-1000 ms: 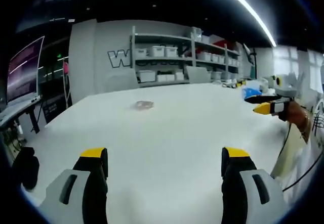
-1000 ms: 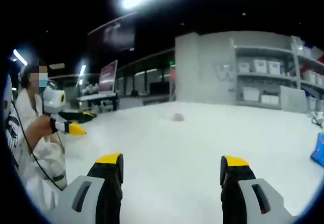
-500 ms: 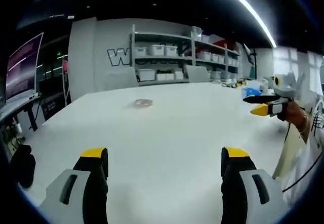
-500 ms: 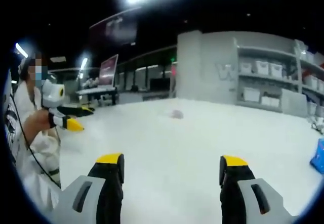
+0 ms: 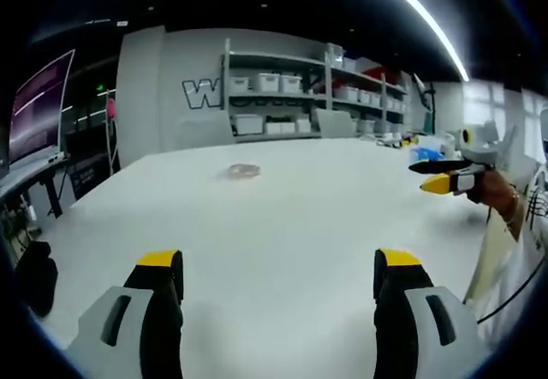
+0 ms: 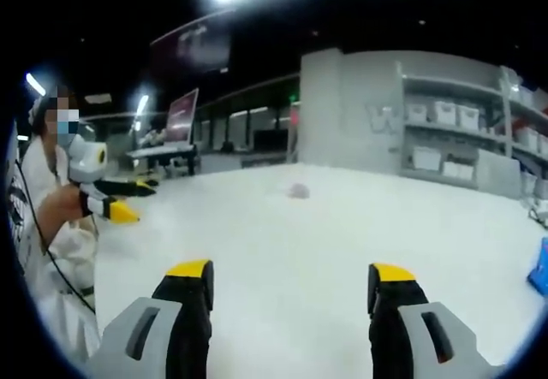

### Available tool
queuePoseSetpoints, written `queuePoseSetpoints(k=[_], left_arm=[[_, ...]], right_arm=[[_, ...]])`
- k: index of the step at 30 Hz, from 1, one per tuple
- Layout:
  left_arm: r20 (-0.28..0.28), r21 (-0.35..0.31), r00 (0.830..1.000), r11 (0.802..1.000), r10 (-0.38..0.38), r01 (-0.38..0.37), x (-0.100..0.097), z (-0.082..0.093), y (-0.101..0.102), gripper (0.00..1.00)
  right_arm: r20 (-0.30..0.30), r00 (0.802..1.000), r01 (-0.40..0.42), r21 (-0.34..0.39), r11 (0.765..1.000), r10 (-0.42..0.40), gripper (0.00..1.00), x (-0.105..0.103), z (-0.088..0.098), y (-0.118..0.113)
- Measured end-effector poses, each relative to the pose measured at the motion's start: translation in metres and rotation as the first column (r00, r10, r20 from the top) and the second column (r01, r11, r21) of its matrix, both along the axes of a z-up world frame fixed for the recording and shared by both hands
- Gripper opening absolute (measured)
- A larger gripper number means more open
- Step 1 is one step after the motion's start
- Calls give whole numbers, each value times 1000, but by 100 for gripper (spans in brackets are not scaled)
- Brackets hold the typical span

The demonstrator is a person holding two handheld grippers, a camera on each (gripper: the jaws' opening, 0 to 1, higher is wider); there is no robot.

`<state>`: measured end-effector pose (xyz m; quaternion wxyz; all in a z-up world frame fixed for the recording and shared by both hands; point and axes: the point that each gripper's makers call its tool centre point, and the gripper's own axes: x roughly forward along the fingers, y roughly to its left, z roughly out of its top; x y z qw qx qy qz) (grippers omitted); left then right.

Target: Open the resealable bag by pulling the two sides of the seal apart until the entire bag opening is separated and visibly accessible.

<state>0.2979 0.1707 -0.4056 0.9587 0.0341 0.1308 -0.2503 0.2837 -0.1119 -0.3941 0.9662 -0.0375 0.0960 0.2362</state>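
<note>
A small clear resealable bag (image 5: 243,171) lies flat far out on the white table (image 5: 282,216); in the right gripper view the bag (image 6: 298,191) is a small pinkish blur. My left gripper (image 5: 278,276) is open, its yellow-tipped jaws well short of the bag with nothing between them. My right gripper (image 6: 291,289) is open too and equally far from it. In the left gripper view the right gripper (image 5: 441,175) hangs at the far right in a hand. The left gripper (image 6: 120,201) enters the right gripper view from the left, held by a person.
Grey shelving (image 5: 308,97) with white bins stands behind the table. A blue packet (image 6: 539,268) lies at the table's right edge. A dark monitor (image 5: 38,114) and desk stand at the left. A person in white (image 6: 51,233) sits at the table's near side.
Both views have shifted slightly with the hands; the bag has not moved. Both grippers stay open.
</note>
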Motion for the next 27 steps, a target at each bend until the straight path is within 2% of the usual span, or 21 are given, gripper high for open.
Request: queuePoseSetpoints(k=[4, 11, 20, 27], left_arm=[[-1, 1, 1000, 1000, -3, 3, 2, 0, 0, 91], [-2, -2, 1000, 1000, -8, 8, 1, -1, -1, 91], [10, -20, 1000, 1000, 6, -6, 0, 1, 4, 91], [-5, -19, 1000, 1000, 4, -4, -1, -5, 4, 91]], right_arm=[[-9, 1000, -4, -6, 1000, 4, 67, 2, -3, 1], [-11, 1000, -15, -17, 1000, 14, 67, 6, -2, 4], [-21, 998, -57, -60, 997, 56, 64, 9, -6, 19], [-12, 996, -86, -74, 994, 86, 63, 14, 0, 31]])
